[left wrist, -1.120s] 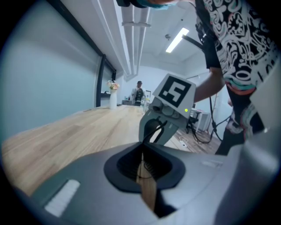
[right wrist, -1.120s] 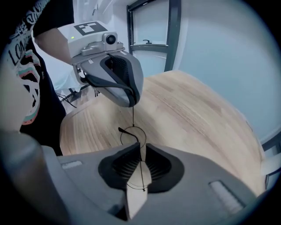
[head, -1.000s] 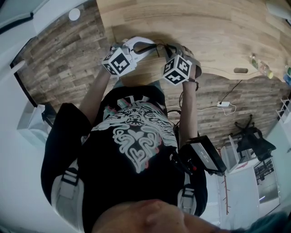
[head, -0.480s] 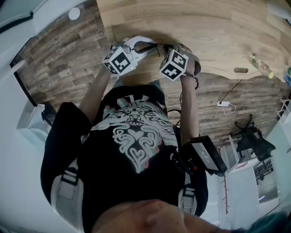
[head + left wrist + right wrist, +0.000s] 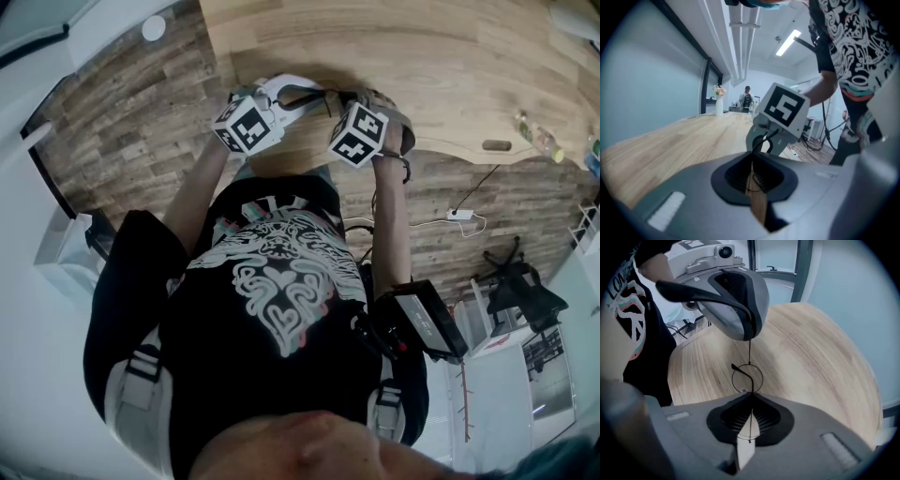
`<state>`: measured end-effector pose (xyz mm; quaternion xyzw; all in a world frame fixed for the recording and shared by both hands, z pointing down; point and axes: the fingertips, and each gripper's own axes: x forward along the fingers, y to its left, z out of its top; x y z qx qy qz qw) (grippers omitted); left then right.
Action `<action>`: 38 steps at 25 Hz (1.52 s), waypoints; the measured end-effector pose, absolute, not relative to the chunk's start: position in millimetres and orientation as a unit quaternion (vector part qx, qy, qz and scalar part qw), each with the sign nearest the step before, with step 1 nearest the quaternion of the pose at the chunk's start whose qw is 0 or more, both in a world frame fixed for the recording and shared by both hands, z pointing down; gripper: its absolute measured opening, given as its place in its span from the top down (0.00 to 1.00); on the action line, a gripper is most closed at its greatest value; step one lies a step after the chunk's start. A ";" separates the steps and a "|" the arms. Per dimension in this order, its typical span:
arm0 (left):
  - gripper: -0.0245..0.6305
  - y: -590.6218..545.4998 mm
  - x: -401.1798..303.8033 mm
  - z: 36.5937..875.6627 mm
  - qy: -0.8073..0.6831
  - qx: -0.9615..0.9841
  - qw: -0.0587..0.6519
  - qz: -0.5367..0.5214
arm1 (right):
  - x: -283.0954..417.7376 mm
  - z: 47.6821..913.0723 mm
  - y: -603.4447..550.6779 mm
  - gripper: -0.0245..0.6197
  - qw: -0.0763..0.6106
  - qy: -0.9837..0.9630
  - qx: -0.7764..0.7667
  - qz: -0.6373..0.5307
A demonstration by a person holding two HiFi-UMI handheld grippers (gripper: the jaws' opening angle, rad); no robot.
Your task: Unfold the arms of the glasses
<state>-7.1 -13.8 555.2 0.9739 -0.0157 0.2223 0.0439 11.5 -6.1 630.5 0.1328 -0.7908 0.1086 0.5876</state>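
Between left gripper point(image 5: 752, 165) and right gripper point(image 5: 750, 399), each pinching the wire glasses point(image 5: 743, 371): arm-unfolding apparently underway; next, a gentle outward swing.

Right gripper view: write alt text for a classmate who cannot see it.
The right gripper, jaws shut, pinches thin black round-lensed glasses, and the left gripper opposite grips their far end. The glasses are held above a light wooden table; a patterned black shirt shows at left.
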 end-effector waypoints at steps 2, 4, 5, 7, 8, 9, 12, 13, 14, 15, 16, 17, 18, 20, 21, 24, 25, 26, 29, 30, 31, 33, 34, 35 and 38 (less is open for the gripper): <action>0.97 -13.7 -7.1 557.3 -0.018 0.973 0.048 0.225 | 13.9 631.7 -7.0 0.95 0.588 -0.790 0.137 0.106; 0.97 -13.4 -8.1 558.3 -0.019 0.973 0.050 0.226 | 14.2 632.9 -6.7 0.95 0.588 -0.790 0.135 0.105; 0.97 -13.2 -8.4 558.4 -0.019 0.972 0.050 0.227 | 13.1 631.8 -6.4 0.95 0.588 -0.791 0.132 0.106; 0.97 -12.8 -7.8 559.2 -0.018 0.972 0.050 0.228 | 12.2 630.8 -6.6 0.95 0.585 -0.793 0.130 0.112; 0.97 -12.7 -7.4 559.8 -0.018 0.972 0.049 0.228 | 12.8 631.9 -7.4 0.95 0.583 -0.793 0.131 0.115; 0.97 -12.8 -7.3 560.3 -0.019 0.972 0.049 0.227 | 12.7 631.7 -8.3 0.95 0.580 -0.795 0.133 0.118; 0.97 -13.2 -7.4 560.1 -0.024 0.972 0.050 0.227 | 10.4 627.5 -8.2 0.95 0.570 -0.801 0.139 0.121; 0.97 -13.0 -7.4 560.0 -0.025 0.972 0.050 0.227 | 11.2 628.1 -7.4 0.95 0.566 -0.803 0.144 0.120; 0.97 -12.8 -7.3 560.0 -0.026 0.972 0.049 0.229 | 12.8 629.2 -6.9 0.96 0.560 -0.805 0.153 0.120; 0.97 -13.1 -7.2 560.1 -0.027 0.972 0.049 0.230 | 14.3 629.4 -7.1 0.96 0.553 -0.808 0.164 0.120; 0.97 -13.8 -7.1 560.3 -0.029 0.971 0.049 0.231 | 15.5 628.5 -7.9 0.96 0.543 -0.812 0.175 0.120; 0.97 -14.8 -7.2 560.4 -0.031 0.971 0.050 0.232 | 16.4 626.8 -8.7 0.96 0.533 -0.817 0.186 0.122; 0.97 -15.8 -7.4 560.6 -0.032 0.971 0.050 0.232 | 17.1 624.9 -9.5 0.96 0.523 -0.820 0.195 0.125; 0.97 -17.6 -8.3 560.9 -0.035 0.971 0.050 0.231 | 17.8 620.9 -10.0 0.96 0.505 -0.826 0.212 0.132; 0.97 -18.2 -8.7 561.2 -0.037 0.971 0.050 0.230 | 18.0 618.7 -9.9 0.96 0.495 -0.830 0.220 0.136; 0.97 -22.6 -6.8 557.2 -0.041 0.972 0.049 0.224 | 20.5 609.8 -10.4 0.96 0.451 -0.842 0.250 0.159; 0.97 -25.4 -4.6 552.9 -0.041 0.974 0.048 0.220 | 22.2 606.6 -11.0 0.96 0.435 -0.846 0.261 0.166; 0.97 -27.8 -2.9 549.7 -0.041 0.974 0.048 0.216 | 24.4 603.2 -11.6 0.96 0.421 -0.849 0.270 0.171; 0.97 -29.9 -1.1 547.2 -0.046 0.975 0.058 0.212 | 32.6 592.2 -10.6 0.96 0.380 -0.856 0.296 0.187; 0.97 -30.2 -0.5 546.8 -0.048 0.974 0.063 0.211 | 35.0 588.7 -10.1 0.96 0.365 -0.858 0.305 0.194; 0.97 -31.0 0.2 546.3 -0.050 0.974 0.068 0.209 | 36.8 585.6 -9.8 0.96 0.349 -0.860 0.313 0.201; 0.97 -33.9 1.8 545.1 -0.054 0.975 0.079 0.203 | 38.8 579.4 -9.2 0.96 0.320 -0.865 0.324 0.209; 0.97 -35.9 2.5 544.8 -0.056 0.975 0.084 0.200 | 39.7 575.9 -9.7 0.96 0.307 -0.868 0.329 0.210; 0.97 -38.5 3.0 544.6 -0.058 0.975 0.088 0.197 | 41.0 572.1 -11.0 0.96 0.294 -0.871 0.333 0.209; 0.97 -44.5 0.5 541.4 -0.067 0.975 0.100 0.186 | 45.1 556.6 -13.9 0.96 0.252 -0.879 0.350 0.204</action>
